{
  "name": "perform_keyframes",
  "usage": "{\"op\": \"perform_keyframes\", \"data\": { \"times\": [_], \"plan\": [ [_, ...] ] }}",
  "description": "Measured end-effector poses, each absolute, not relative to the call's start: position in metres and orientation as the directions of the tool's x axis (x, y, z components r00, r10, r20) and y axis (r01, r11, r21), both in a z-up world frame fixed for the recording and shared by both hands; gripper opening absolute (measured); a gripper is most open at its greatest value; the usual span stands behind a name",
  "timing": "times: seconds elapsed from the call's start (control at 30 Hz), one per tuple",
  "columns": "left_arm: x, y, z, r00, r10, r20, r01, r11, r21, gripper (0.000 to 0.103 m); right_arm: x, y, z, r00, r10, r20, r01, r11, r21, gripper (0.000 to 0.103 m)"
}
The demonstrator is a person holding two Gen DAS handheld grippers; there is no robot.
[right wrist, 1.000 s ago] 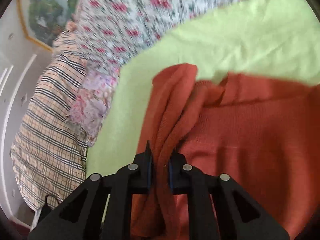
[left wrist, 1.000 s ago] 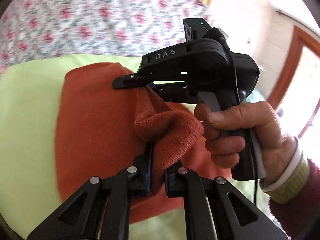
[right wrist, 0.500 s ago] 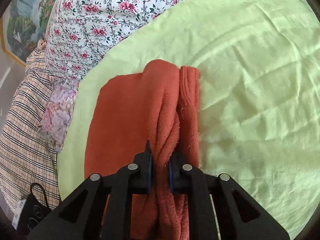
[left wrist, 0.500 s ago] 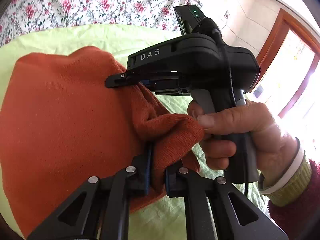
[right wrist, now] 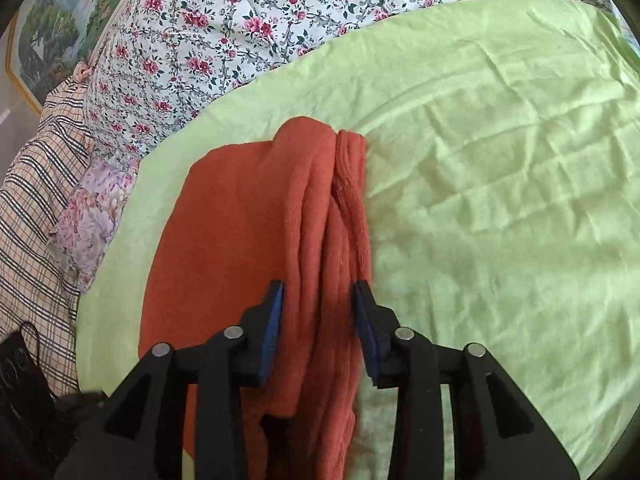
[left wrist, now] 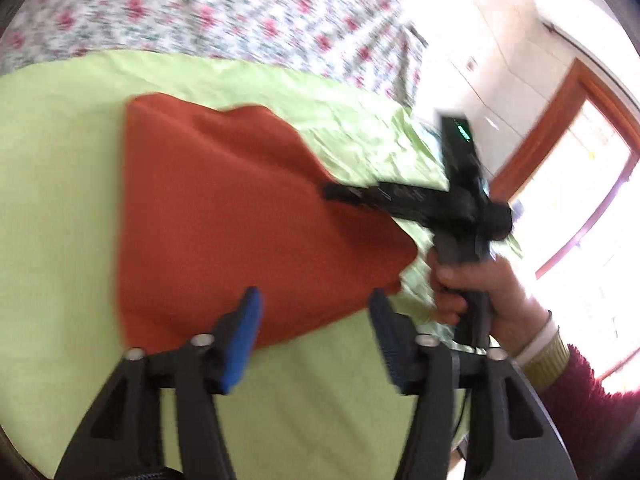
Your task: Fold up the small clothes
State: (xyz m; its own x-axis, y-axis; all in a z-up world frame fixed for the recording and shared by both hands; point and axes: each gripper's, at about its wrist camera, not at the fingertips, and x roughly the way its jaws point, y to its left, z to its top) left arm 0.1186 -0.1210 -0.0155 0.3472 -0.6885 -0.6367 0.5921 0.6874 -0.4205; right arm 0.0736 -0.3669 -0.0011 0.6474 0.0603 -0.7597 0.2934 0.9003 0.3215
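The rust-orange knit garment lay folded on the creased lime-green sheet spread over the bed. The left gripper had just spread its blue-padded fingers wide and clear of the cloth, and the right gripper had just parted its fingers, the bunched fold edge lying loose between them. That thick, springy ribbed edge looked likely to slump open, or to snag on a pad and drag the fold askew.

Your left view: motion-blurred throughout, window at right blown out with daylight glare. Your right view: sharp, evenly bright, soft shadows. Both: fisheye bending, dark corners.
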Motion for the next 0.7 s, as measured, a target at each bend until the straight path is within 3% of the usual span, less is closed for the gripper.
{"op": "perform_keyframes", "data": {
  "times": [0.03,0.07,0.27,0.57,0.6,0.63,0.7],
  "plan": [
    [0.128,-0.114,-0.014,0.364,-0.678,-0.639,0.572,0.704,-0.421,0.077,0.071,-0.367,0.0,0.647,0.056,-0.76,0.295,0.901,0.318,0.047],
    [0.139,-0.103,-0.015,0.385,-0.661,-0.644,0.54,0.727,-0.424,0.08,0.068,-0.367,0.0,0.649,0.059,-0.759,0.294,0.9,0.321,0.051],
    [0.216,-0.087,-0.042,0.313,-0.67,-0.673,0.405,0.735,-0.544,0.081,0.069,-0.375,-0.006,0.649,0.173,-0.741,0.279,0.851,0.444,0.06],
    [0.284,-0.104,-0.085,0.232,-0.704,-0.672,0.342,0.705,-0.621,0.081,0.092,-0.375,-0.023,0.63,0.237,-0.74,0.276,0.822,0.498,0.06],
    [0.289,-0.108,-0.085,0.235,-0.697,-0.677,0.347,0.711,-0.612,0.071,0.094,-0.373,-0.024,0.626,0.243,-0.741,0.268,0.825,0.497,0.06],
    [0.291,-0.111,-0.086,0.244,-0.682,-0.69,0.354,0.725,-0.591,0.054,0.097,-0.368,-0.025,0.619,0.248,-0.745,0.253,0.836,0.488,0.059],
    [0.297,-0.111,-0.089,0.228,-0.682,-0.695,0.348,0.724,-0.596,0.037,0.1,-0.362,-0.027,0.605,0.25,-0.756,0.245,0.845,0.476,0.043]
  ]
}}
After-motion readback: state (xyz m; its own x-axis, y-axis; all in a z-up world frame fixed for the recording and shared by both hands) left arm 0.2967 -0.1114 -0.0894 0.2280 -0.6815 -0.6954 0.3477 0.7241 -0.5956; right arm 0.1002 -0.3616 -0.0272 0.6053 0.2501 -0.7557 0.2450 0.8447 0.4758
